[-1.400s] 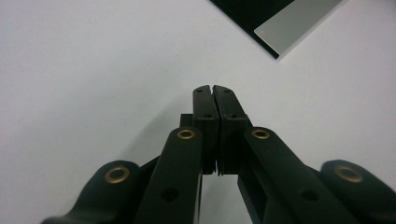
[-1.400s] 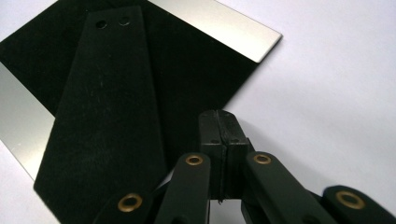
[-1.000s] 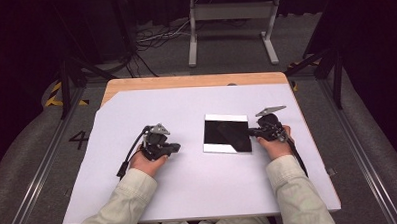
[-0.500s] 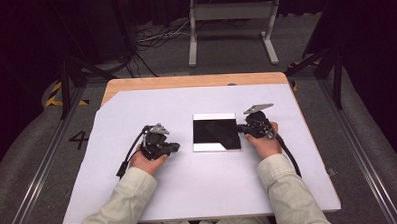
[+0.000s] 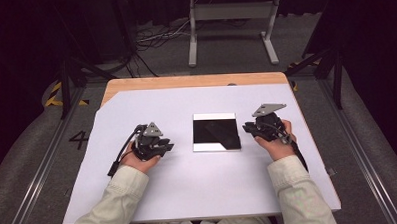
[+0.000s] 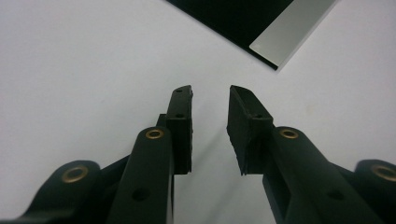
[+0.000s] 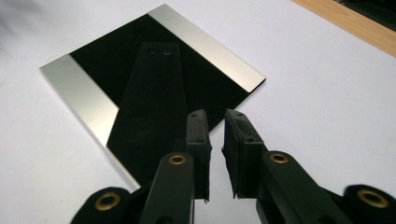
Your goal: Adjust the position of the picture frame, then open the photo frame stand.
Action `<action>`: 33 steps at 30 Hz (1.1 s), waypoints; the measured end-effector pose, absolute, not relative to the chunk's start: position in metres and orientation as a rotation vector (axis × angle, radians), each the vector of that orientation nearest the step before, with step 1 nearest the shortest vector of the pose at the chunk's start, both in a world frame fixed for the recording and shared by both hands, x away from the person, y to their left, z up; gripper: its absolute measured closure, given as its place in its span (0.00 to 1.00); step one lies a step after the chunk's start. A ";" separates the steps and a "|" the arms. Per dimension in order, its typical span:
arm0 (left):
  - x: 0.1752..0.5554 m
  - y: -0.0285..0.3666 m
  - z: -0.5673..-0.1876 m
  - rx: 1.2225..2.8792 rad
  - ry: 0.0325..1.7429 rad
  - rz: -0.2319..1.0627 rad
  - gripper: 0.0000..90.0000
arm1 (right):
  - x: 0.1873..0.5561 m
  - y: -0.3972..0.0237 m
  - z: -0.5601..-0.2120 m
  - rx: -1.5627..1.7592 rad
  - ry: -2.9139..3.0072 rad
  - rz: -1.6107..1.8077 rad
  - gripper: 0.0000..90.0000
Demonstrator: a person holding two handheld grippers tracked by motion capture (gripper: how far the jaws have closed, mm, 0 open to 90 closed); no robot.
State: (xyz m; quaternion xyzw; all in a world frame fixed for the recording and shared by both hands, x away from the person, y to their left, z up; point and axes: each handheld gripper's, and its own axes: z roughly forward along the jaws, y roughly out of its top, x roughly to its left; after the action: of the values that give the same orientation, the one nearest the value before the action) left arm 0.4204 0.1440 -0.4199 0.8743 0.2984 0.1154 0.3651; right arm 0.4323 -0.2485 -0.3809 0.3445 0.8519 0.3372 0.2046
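A black picture frame (image 5: 215, 132) lies face down on the white sheet (image 5: 199, 192), with silver strips along two edges and a flat black stand on its back (image 7: 154, 93). My right gripper (image 5: 248, 129) hovers just off its right edge. Its jaws (image 7: 214, 116) have just been opening; they stand a little apart with nothing between them. My left gripper (image 5: 166, 145) rests to the left of the frame and points toward it. Its jaws (image 6: 210, 93) have also just been opening and hold nothing. A corner of the frame (image 6: 280, 37) shows beyond them.
The white sheet covers a wooden table whose bare edge (image 5: 195, 81) shows at the back. Beyond it, a grey metal stand (image 5: 231, 26) and cables (image 5: 154, 41) sit on the floor. Metal rails (image 5: 38, 167) run along both sides of the table.
The frame slid to the left with my right gripper against its right edge. That gripper then drew back slightly and its jaws parted. The left gripper stayed in place.
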 end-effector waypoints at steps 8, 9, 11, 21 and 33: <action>0.423 0.154 -0.415 2.228 0.751 0.292 0.75 | 0.423 -0.257 -0.369 0.955 2.410 0.990 0.79; 0.423 0.154 -0.415 2.228 0.751 0.292 0.74 | 0.422 -0.259 -0.368 0.943 2.415 0.998 0.79; 0.423 0.158 -0.412 2.235 0.720 0.295 0.73 | 0.421 -0.262 -0.366 0.924 2.416 1.022 0.77; 0.428 0.171 -0.416 2.210 0.703 0.232 0.70 | 0.419 -0.275 -0.363 0.857 2.495 1.069 0.75; 0.429 0.171 -0.422 2.216 0.691 0.246 0.68 | 0.412 -0.271 -0.361 0.685 2.593 1.073 0.79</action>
State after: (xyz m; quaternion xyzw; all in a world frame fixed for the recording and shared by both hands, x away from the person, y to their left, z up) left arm 0.4295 0.1714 -0.4215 0.8732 0.2721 0.0968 0.3927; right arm 0.4118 -0.2709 -0.3607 0.2354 0.8905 0.3684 0.1263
